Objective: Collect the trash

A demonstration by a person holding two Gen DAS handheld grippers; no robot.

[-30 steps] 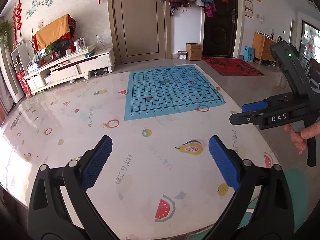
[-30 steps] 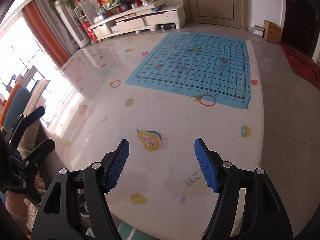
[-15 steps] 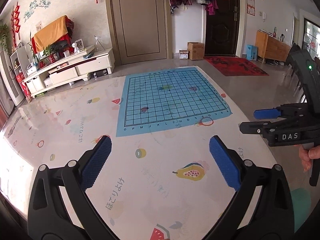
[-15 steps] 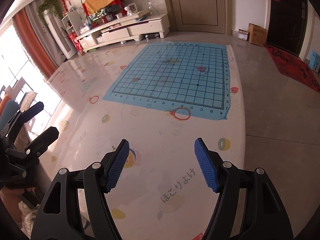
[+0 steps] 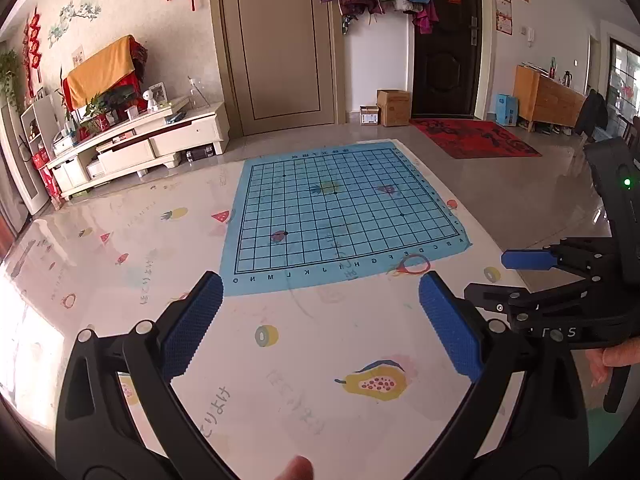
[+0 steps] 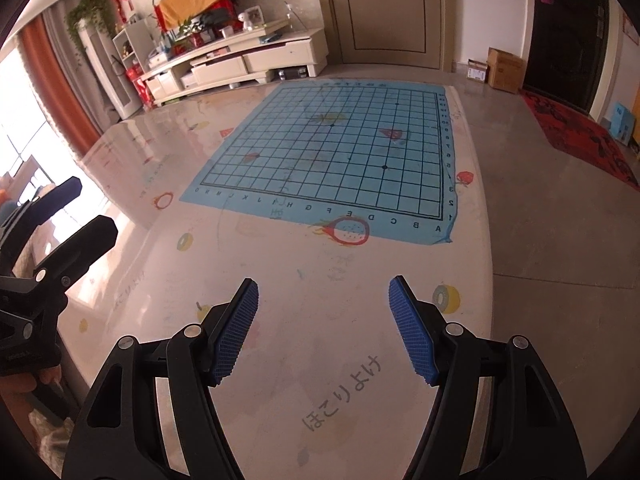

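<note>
No piece of trash shows in either view. My left gripper [image 5: 320, 284] stands open with nothing between its blue pads, over a glossy table [image 5: 120, 280] covered with a fruit-print cloth. A blue grid sheet [image 5: 340, 216] lies flat on the table just beyond the fingertips. My right gripper [image 6: 323, 284] is also open and empty, above the cloth's near part, short of the grid sheet [image 6: 332, 152]. In the left wrist view the right gripper [image 5: 486, 276] appears at the right, held by a hand [image 5: 612, 360]. The left gripper [image 6: 94, 204] shows at the left edge of the right wrist view.
The table's right edge [image 6: 486, 240] drops to a tiled floor. Beyond stand a white TV cabinet [image 5: 140, 148], cardboard boxes [image 5: 394, 108], a red doormat [image 5: 472, 138] and a wooden sideboard [image 5: 548, 98]. A fingertip [image 5: 296, 470] pokes in at the bottom.
Both grippers have moved forward over the table toward the blue grid sheet and sunk a little. Their jaws have kept the same width.
</note>
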